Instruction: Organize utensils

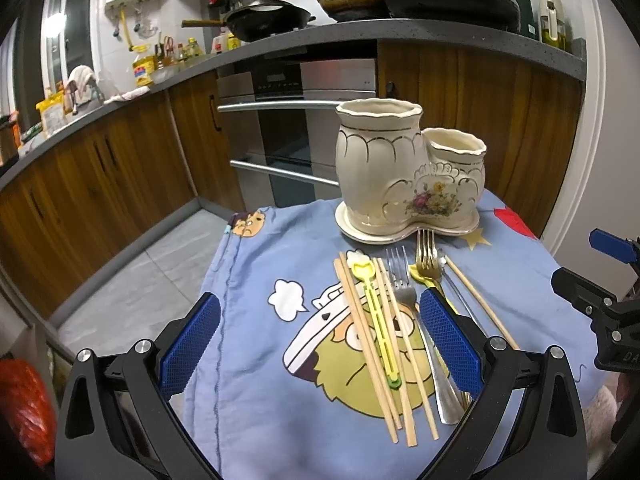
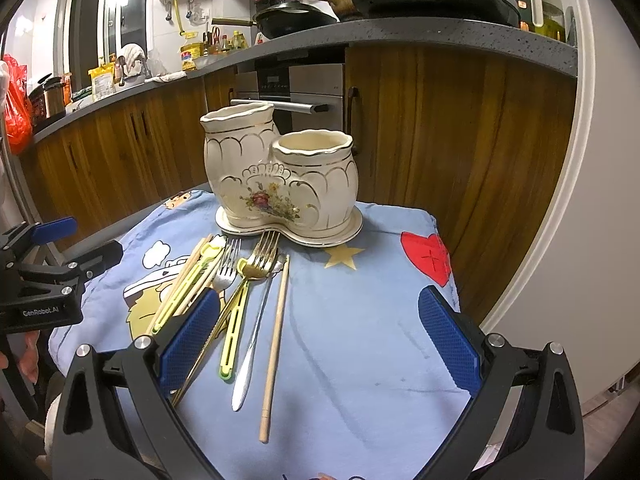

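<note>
A cream two-pot ceramic utensil holder [image 1: 404, 172] [image 2: 280, 180] stands at the far side of a small table covered by a blue cartoon cloth [image 1: 280, 360] [image 2: 360, 320]; both pots look empty. In front of it lie wooden chopsticks [image 1: 368, 344] [image 2: 274, 344], yellow-green plastic spoons [image 1: 380, 320] [image 2: 234, 328], a silver fork [image 1: 404, 292] [image 2: 226, 272] and a gold fork [image 1: 426, 256] [image 2: 260, 252]. My left gripper [image 1: 320, 344] is open above the near utensils, holding nothing. My right gripper [image 2: 320, 340] is open over bare cloth right of the utensils.
Wooden kitchen cabinets [image 1: 100, 184] and a steel oven [image 1: 296, 120] stand behind the table. The counter [image 1: 360, 34] carries pans and bottles. Grey floor [image 1: 152, 264] lies left of the table. A red bag [image 1: 24, 408] sits at lower left.
</note>
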`<state>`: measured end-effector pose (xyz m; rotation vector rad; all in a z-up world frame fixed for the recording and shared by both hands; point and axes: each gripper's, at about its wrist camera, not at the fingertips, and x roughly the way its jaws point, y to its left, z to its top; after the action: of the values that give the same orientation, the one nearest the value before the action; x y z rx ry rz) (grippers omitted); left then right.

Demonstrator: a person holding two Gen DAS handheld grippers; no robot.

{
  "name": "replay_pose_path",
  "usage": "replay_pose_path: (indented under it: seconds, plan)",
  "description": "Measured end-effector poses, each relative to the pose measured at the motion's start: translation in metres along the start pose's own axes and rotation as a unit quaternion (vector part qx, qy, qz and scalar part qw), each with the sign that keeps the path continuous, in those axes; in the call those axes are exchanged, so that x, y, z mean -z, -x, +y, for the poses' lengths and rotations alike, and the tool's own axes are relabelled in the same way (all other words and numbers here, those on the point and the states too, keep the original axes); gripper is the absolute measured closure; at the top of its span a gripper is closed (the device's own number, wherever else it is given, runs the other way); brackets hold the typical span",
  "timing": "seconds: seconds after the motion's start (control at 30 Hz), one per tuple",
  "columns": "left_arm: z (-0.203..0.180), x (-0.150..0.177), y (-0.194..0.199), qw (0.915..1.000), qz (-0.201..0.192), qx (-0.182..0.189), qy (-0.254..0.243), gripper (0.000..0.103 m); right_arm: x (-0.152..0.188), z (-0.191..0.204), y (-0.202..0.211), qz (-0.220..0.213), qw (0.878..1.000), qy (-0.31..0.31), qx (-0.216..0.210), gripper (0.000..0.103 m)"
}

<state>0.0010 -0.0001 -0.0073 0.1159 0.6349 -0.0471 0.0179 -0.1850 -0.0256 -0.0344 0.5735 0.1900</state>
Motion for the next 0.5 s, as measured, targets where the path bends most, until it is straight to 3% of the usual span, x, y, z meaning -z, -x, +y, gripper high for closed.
replay_pose_path:
  seconds: [0.2, 0.5]
  plan:
    - [0.0, 0.0, 0.001, 0.9999, -0.012, -0.004, -0.002, 0.004, 0.001, 0.0, -0.001, -0.004, 1.0, 0.001, -0.005, 0.005]
    - [-0.001, 0.005, 0.0, 0.9998, -0.016, 0.008, -0.005, 0.004, -0.001, 0.001, 0.011, -0.051, 0.998, 0.02, 0.005, 0.005]
